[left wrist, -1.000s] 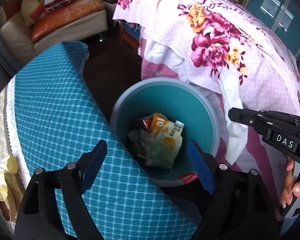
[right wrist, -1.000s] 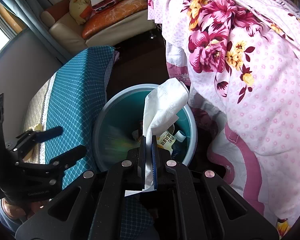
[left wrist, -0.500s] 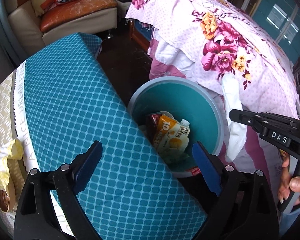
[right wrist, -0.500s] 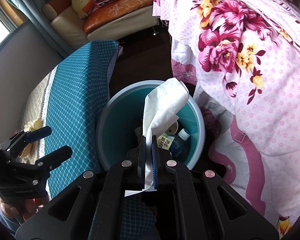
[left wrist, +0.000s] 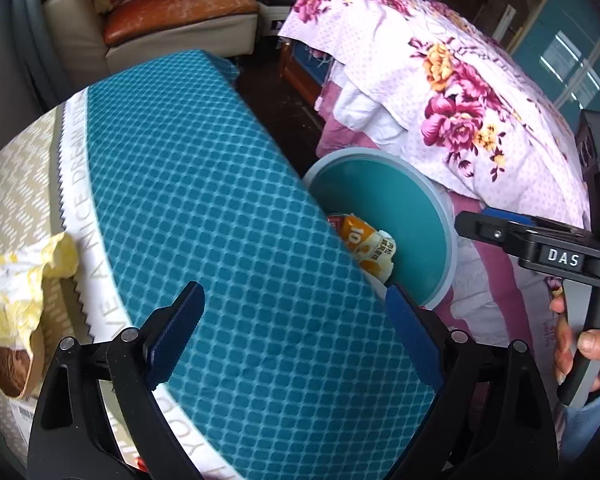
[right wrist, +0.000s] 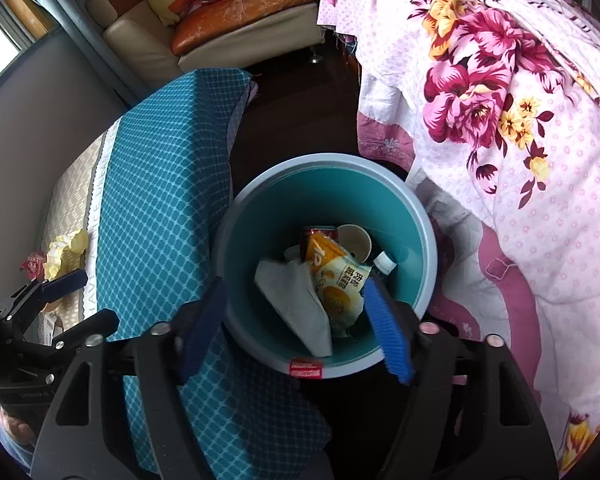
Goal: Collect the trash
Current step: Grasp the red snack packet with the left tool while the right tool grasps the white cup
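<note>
Letting go over the round teal plastic bin, the right tongs have just been opening, empty; the white paper napkin lies below. Left tongs gape empty; aim them left at the crumpled yellow wrapper on the table.

Both wrist views look steeply down, close; share teal bin, blue tablecloth.

Bin between table and bed; tissue, packet in bin.

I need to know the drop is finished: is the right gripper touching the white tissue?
Apart. The right wrist view shows the white tissue lying in the bin, below the right gripper, whose jaws have just opened.
</note>
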`<state>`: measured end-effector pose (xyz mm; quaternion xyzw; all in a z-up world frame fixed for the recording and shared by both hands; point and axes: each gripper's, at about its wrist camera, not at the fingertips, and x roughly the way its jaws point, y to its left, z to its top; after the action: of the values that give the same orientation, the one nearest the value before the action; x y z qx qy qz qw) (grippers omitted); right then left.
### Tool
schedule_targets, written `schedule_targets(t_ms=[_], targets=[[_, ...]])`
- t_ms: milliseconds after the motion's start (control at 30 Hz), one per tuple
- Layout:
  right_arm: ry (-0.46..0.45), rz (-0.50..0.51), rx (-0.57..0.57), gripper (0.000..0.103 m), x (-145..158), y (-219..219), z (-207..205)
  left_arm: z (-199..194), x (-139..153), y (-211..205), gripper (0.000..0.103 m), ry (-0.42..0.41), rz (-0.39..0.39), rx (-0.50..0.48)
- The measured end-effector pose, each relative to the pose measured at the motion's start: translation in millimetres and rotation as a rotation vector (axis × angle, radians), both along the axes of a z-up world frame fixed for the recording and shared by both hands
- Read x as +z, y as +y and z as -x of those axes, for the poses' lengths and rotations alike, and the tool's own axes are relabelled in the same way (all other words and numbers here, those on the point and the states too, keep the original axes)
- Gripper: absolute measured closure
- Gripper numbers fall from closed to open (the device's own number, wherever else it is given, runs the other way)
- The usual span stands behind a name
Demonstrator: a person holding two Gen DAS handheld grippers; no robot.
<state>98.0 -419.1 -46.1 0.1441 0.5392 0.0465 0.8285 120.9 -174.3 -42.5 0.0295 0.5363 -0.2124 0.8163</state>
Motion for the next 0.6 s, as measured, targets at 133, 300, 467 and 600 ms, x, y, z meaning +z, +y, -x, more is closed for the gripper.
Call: schedule_targets(t_ms=[133,300,467,600], targets=[[0.002,0.02,0.019,0.029,7,15,6,9,4,23,0.011,-0.009,0.001,0.01],[0.011,0.035,0.062,0.029,14,38,17,20,5,52,0.011,-0.008,0.003,0.03],[0.017,0.05,0.108,0.028,19,66,30,35,5,85,0.011,-0.002,0.01,0.059],[0.033,0.063,0.167,0.028,21,94,41,48,6,111,0.011,-0.006,0.014,0.09]])
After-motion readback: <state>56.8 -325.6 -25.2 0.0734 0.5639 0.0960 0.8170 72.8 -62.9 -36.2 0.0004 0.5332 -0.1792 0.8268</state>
